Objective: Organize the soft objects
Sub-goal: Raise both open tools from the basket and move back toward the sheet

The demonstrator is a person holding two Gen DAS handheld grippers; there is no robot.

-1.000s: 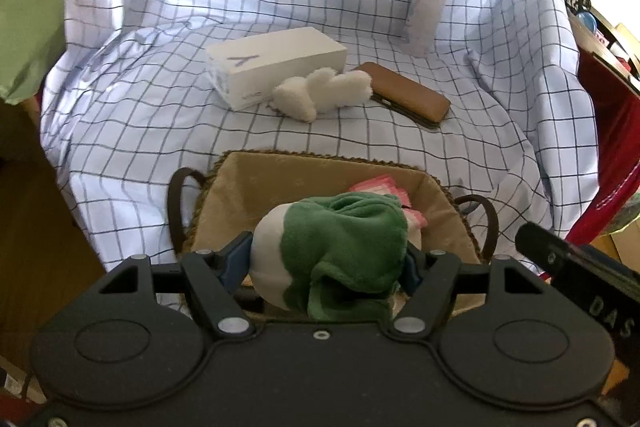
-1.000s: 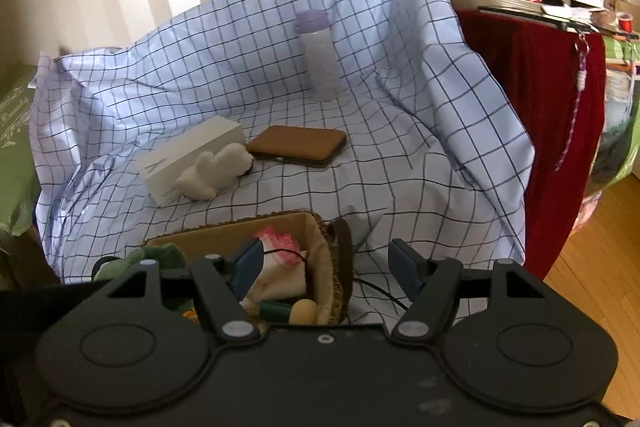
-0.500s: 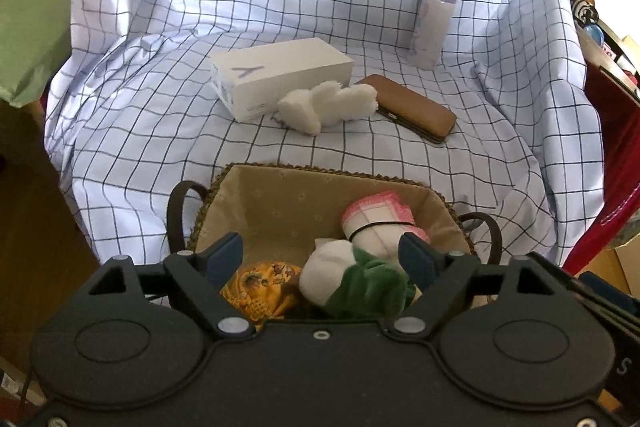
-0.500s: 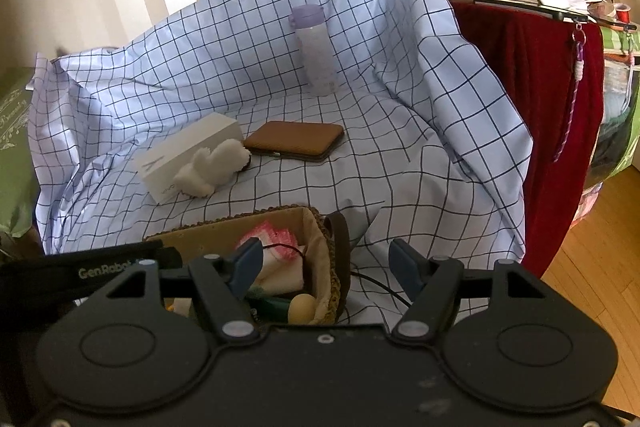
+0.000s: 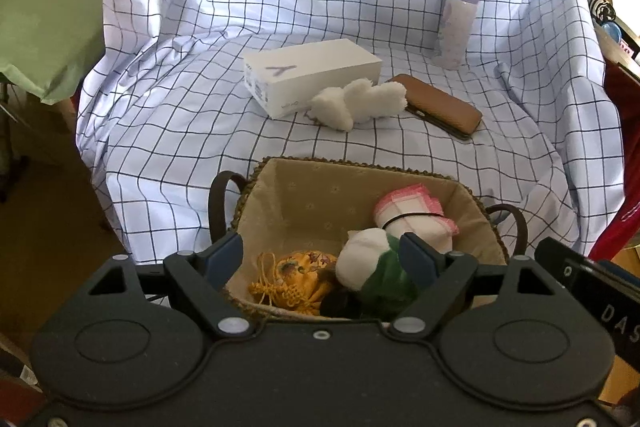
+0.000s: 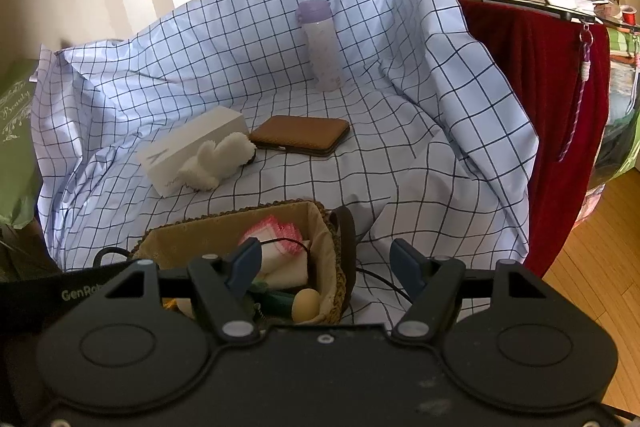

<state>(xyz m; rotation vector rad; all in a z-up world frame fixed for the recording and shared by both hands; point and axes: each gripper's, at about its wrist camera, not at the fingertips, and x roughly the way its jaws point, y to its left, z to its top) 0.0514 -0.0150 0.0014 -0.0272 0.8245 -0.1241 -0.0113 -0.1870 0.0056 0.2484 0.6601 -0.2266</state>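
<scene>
A big checked cloth [image 5: 192,131] covers the tabletop in front of both tongs. Just past the left tongs [image 5: 320,259] sits a woven basket [image 5: 320,187] with a cloth lining. The right tongs [image 6: 326,269] hang over the right end of that basket, and they are open with nothing in them.

The left tongs have just been opening, and now they stand wide. Below them a green and white soft toy [image 5: 376,275] lies in the basket, close to the right-side finger, but the tongs do not squeeze it. It looks let go. Next to it, toward the left finger, lies a yellow pouch [image 5: 296,279]. Past the toy is a pink and white folded cloth [image 5: 416,219].

Far past the basket, a fluffy white soft thing [image 5: 360,103] lies on the cloth. It touches a white box [image 5: 312,75] and sits just beside a brown case [image 5: 440,103]. A purple bottle [image 5: 458,23] stands farther back.

So three soft things look put away. I think the fluffy white one is the only soft thing left to fetch. The box, case and bottle look hard, so they likely stay.
</scene>
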